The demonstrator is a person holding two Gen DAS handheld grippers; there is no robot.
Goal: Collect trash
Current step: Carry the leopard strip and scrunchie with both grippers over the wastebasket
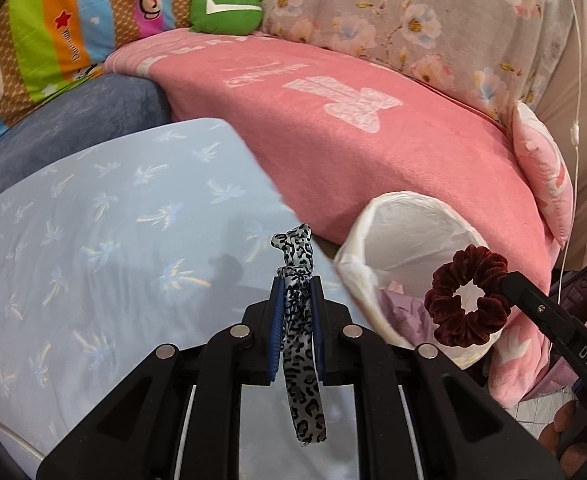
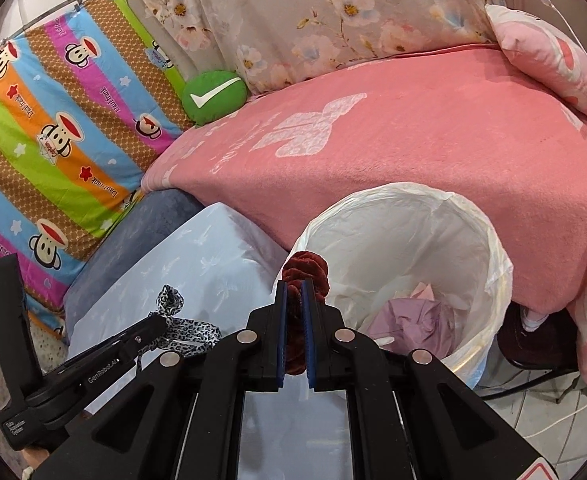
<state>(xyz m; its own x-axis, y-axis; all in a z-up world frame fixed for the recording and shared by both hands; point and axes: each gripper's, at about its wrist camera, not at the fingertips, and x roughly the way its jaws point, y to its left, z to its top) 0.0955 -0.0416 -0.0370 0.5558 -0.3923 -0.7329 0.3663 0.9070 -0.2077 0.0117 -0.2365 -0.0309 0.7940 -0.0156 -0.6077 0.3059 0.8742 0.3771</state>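
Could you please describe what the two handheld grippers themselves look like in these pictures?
Both are matte black plastic. Each gripper, left and right, has two flat fingers lined with blue ribbed pads, on angular linkages with round silver pins. White lettering runs along the side of each body. No sleeves or cables are visible.

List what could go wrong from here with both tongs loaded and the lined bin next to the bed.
1. The left tongs pinch the leopard-print ribbon near one end; its long tail hangs loose and may snag the frame or drape over the bin's rim.
2. The maroon scrunchie in the right tongs is bulky velvet; it may cling to the pads on release.
3. The white liner looks thin and loose; tongs brushing it could drag it inward.
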